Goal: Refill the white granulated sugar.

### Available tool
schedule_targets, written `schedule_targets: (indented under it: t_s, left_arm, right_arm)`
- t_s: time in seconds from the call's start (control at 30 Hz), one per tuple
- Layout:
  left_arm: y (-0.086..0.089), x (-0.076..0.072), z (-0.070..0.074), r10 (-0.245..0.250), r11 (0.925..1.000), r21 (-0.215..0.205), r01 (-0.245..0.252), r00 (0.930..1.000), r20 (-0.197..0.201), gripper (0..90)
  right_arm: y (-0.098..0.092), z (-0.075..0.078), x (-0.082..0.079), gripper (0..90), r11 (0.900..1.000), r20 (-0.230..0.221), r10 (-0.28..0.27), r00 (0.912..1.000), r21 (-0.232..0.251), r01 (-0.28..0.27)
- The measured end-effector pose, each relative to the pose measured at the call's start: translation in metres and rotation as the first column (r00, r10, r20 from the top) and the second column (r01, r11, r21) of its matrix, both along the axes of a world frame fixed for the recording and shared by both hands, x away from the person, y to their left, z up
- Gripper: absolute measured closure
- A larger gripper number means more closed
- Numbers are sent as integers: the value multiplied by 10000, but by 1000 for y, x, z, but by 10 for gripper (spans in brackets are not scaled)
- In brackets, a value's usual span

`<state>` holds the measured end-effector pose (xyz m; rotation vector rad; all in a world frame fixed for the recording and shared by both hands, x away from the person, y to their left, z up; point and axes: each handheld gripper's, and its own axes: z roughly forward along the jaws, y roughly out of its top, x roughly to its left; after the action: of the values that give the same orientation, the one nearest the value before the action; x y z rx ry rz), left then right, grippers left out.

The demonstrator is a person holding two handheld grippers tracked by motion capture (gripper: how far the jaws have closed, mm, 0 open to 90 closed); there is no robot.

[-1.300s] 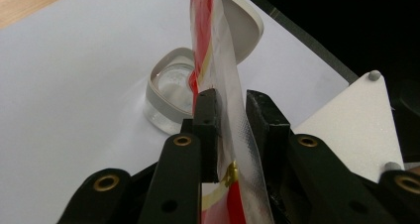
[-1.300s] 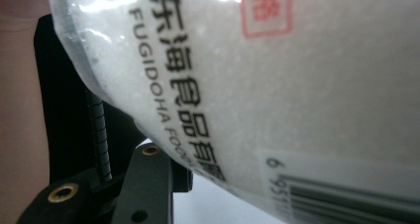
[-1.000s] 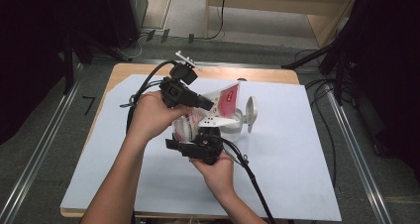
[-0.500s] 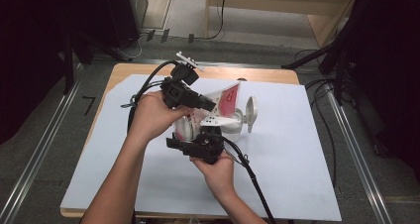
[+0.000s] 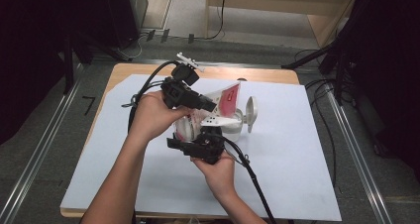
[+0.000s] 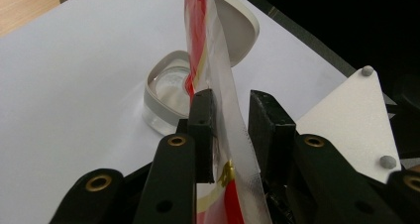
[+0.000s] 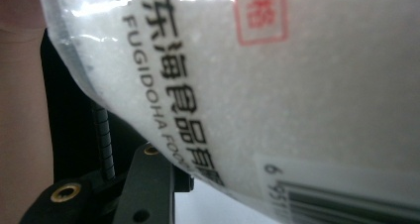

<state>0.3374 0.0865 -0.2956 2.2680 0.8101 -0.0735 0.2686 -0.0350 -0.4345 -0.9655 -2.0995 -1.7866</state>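
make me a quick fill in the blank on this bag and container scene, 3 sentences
1. The bag in the grippers is printed white and ____.
2. The clear container on the paper stands with its hinged lid ____.
3. The bag's edge runs between the black jaws of the ____ gripper.

Missing words: red; open; left

In the high view, the left gripper (image 5: 210,106) and the person's left hand (image 5: 153,116) cover much of the red-and-white bag (image 5: 225,97), and the right gripper (image 5: 210,135) hides the bag's lower part. The clear lidded container (image 5: 236,125) sits half behind the bag; its contents are too small to tell. In the right gripper view, the bag (image 7: 277,85) runs past the top and right edges, its barcode cut off, and conceals one jaw.
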Motion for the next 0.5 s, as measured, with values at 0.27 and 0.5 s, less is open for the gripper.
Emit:
schedule_targets:
  t_s: [0.27,0.5]
  left_arm:
    - [0,0,0,1,10000,-93,-1,10000,-7,716]
    - [0,0,0,-25,10000,-54,25,10000,19,717]
  right_arm:
    - [0,1,0,618,10000,-65,-40,10000,36,41]
    - [-1,1,0,617,10000,-55,-9,10000,-32,9]
